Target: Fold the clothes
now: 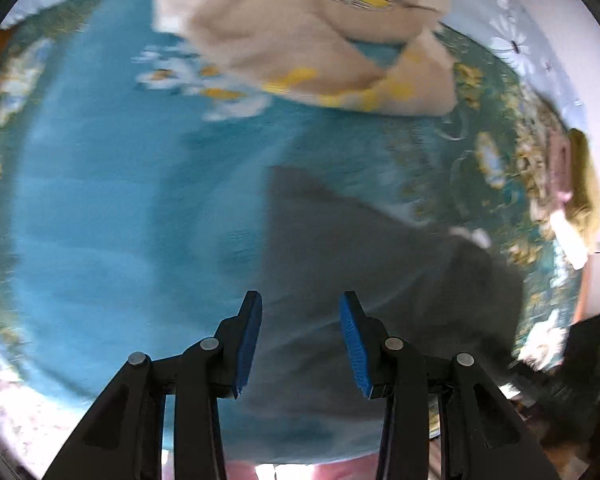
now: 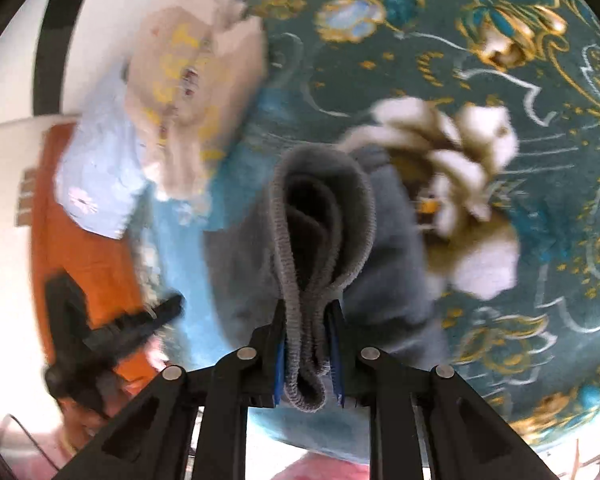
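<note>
Grey garment [image 2: 320, 240], knitted with a ribbed hem, sits bunched in folds between the blue pads of the right gripper [image 2: 309, 354], which is pinched tight on it above the teal floral bedspread [image 2: 500, 80]. From the left wrist view the same grey cloth [image 1: 380, 264] spreads over the blue part of the bedspread [image 1: 120, 200], and the left gripper [image 1: 300, 340] hangs over it with its fingers spread apart, holding nothing. Beyond lies a cream printed garment [image 1: 320, 32], crumpled, well apart from the grey one.
</note>
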The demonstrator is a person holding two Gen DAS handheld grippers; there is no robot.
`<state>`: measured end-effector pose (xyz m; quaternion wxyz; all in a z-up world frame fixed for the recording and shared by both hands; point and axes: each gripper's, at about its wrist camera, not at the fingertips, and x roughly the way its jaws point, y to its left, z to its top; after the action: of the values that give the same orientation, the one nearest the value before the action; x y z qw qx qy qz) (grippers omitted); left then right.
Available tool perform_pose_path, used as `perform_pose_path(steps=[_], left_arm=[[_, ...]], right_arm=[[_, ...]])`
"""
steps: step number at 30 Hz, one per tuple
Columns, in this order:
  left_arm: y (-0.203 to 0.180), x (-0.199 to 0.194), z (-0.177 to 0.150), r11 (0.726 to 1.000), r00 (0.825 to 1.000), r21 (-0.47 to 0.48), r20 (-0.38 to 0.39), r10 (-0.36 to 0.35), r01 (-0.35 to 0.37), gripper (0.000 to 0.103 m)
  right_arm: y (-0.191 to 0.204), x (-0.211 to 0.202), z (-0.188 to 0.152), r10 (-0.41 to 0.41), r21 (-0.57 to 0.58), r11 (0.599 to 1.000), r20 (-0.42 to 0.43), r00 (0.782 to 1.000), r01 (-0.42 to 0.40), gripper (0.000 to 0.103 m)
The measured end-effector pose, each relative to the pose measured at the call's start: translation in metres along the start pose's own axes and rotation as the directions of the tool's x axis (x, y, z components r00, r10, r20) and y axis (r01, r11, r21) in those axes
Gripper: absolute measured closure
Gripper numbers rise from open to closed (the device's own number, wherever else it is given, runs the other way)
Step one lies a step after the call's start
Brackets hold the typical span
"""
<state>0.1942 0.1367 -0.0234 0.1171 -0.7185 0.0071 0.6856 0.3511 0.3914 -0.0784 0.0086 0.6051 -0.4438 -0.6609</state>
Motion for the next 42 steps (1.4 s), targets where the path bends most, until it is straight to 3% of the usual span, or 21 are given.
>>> perform_pose_path(steps=[2, 5, 8, 10, 13, 18, 21, 23, 27, 34, 38, 42], left_arm=[[-0.013, 0.019, 0.006, 1.000, 1.000, 0.028, -0.014, 0.004, -0.003, 0.062], [-0.019, 0.050, 0.012, 0.996, 0.997, 0.064, -0.046, 0.058, -0.055, 0.062], [-0.004, 0.061, 0.014, 0.999, 0.997, 0.018, -0.064, 0.051, -0.050, 0.061], [0.006, 0.054, 0.017, 0.999, 0.997, -0.040, -0.071, 0.015, -0.018, 0.061], [0.008, 0.033, 0.020, 0.999, 1.000, -0.042, -0.023, -0.014, 0.013, 0.061], [-0.003, 0.032, 0.033, 0.998, 1.000, 0.065, 0.010, 0.022, -0.023, 0.061], [0.007, 0.061, 0.037, 0.999, 0.999, 0.037, -0.030, 0.038, -0.037, 0.060], [0.015, 0.071, 0.039, 1.000, 0.999, -0.001, -0.037, 0.016, -0.016, 0.054], [0.024, 0.071, 0.040, 0.999, 0.999, -0.050, -0.038, -0.013, 0.011, 0.051], [0.020, 0.020, 0.003, 0.997, 0.996, 0.011, 0.054, -0.070, 0.070, 0.053], [0.013, 0.019, -0.037, 0.994, 0.997, 0.092, 0.034, -0.068, 0.065, 0.053], [0.010, 0.041, -0.060, 0.994, 1.000, 0.104, -0.003, -0.030, 0.030, 0.052]], right_arm=[[-0.024, 0.009, 0.003, -0.060, 0.037, 0.997, -0.030, 0.998, 0.061, 0.080], [-0.041, 0.009, 0.005, -0.045, 0.084, 0.995, -0.044, 0.998, 0.048, 0.068], [-0.028, -0.003, 0.003, -0.088, 0.028, 0.996, -0.019, 0.996, 0.088, 0.068], [-0.011, -0.019, 0.003, -0.137, -0.022, 0.990, 0.044, 0.990, 0.138, 0.068], [0.015, -0.029, 0.012, -0.156, -0.118, 0.979, 0.110, 0.982, 0.169, 0.068], [0.030, 0.008, 0.034, -0.191, -0.200, 0.959, 0.073, 0.979, 0.202, 0.067], [0.040, 0.030, 0.047, -0.214, -0.249, 0.943, 0.052, 0.976, 0.220, 0.070], [0.028, 0.046, 0.053, -0.219, -0.225, 0.949, 0.027, 0.975, 0.220, 0.072], [0.036, 0.029, 0.035, -0.199, -0.257, 0.944, 0.055, 0.978, 0.207, 0.072], [0.059, -0.007, -0.007, -0.179, -0.346, 0.916, 0.107, 0.978, 0.205, 0.070], [0.060, -0.004, -0.047, -0.200, -0.404, 0.887, 0.102, 0.974, 0.224, 0.070], [0.043, 0.008, -0.058, -0.261, -0.399, 0.873, 0.102, 0.960, 0.280, 0.070]])
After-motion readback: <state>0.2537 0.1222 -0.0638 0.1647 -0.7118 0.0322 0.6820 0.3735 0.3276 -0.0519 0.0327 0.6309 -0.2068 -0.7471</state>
